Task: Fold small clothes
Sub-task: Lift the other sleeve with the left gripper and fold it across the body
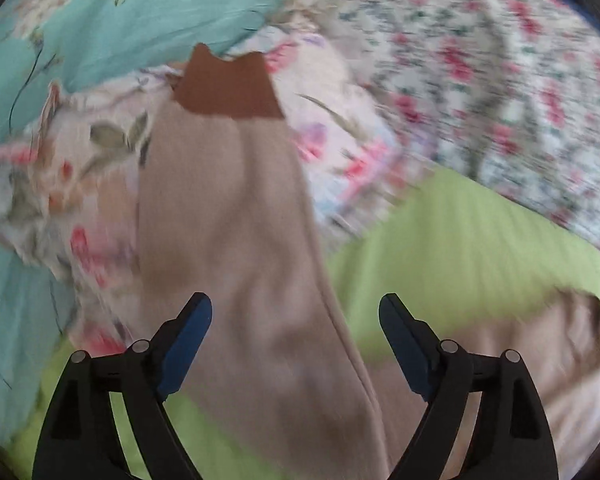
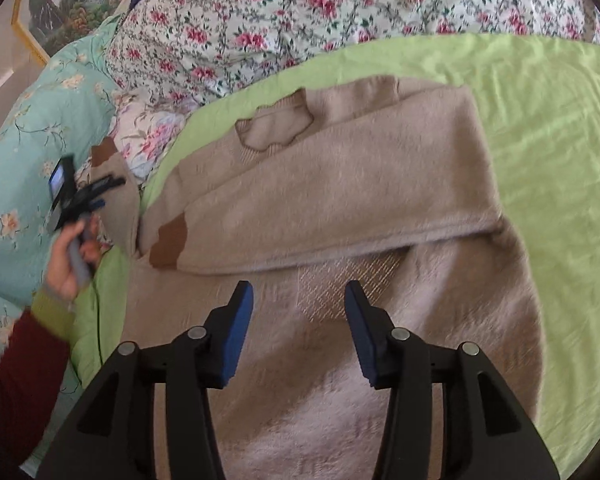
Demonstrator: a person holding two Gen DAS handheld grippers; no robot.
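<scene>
Beige knit sweater [image 2: 340,184] lies on green sheet [image 2: 540,128] of bed, upper half folded over lower; fuzzy nap, ribbed neckline toward floral quilt [image 2: 300,4]. Right sleeve laid across body, brown ribbed cuff [image 2: 168,246] near sweater's left edge. Left sleeve [image 1: 228,220] stretches off sheet's left edge onto rumpled floral cloth [image 1: 60,168], its brown cuff [image 1: 228,84] at far end. Left tongs [image 1: 296,312] spread wide over left sleeve, pads clear of it. Right tongs [image 2: 300,292] part-spread above sweater body, nothing clamped. Left-wrist view blurred.
</scene>
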